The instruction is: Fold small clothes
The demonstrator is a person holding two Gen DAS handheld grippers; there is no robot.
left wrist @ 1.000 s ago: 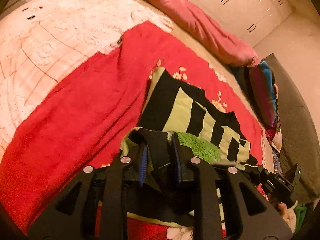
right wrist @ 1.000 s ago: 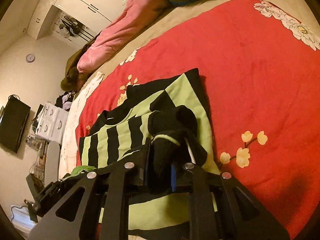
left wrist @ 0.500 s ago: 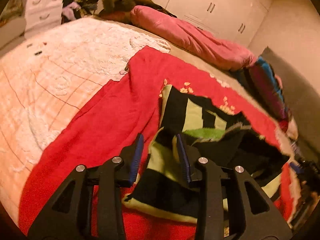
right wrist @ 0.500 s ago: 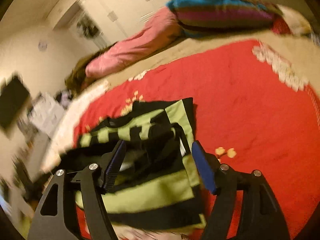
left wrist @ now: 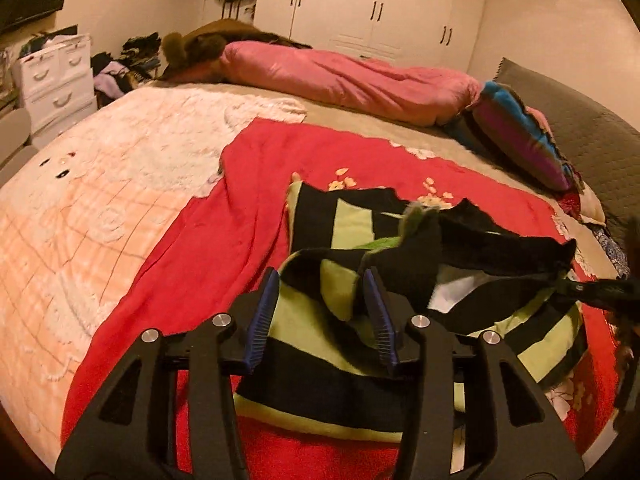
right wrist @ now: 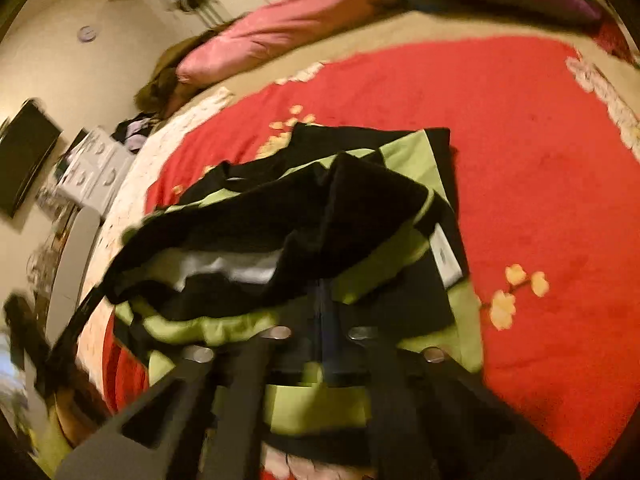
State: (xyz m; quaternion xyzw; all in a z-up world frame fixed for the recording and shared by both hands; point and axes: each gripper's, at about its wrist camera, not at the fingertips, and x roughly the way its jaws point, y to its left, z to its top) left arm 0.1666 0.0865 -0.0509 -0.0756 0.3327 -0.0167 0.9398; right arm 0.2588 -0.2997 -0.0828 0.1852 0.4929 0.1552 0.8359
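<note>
A small black and lime-green striped garment (left wrist: 348,224) lies half folded on a red flowered blanket (left wrist: 240,240). My left gripper (left wrist: 320,316) hovers over its near left part. Its jaws are opening, and the blue pads (left wrist: 262,320) stand apart without pressing the cloth seen between them. My right gripper (right wrist: 324,312) is shut on the garment's black edge (right wrist: 360,200) and holds it raised above the rest. In the left wrist view, the right gripper (left wrist: 576,286) pulls that edge taut at the far right. A white label (right wrist: 446,256) shows on the garment.
The red blanket (right wrist: 520,140) covers a wide bed, with a white and peach quilt (left wrist: 100,200) to its left. A pink duvet (left wrist: 340,76) and a striped pillow (left wrist: 516,136) lie at the far side. White drawers (left wrist: 56,76) and wardrobes stand beyond.
My left gripper let go of the garment's fold, opened and drew back upward. My right gripper opened wide, then shut again on the black edge and lifted it.
</note>
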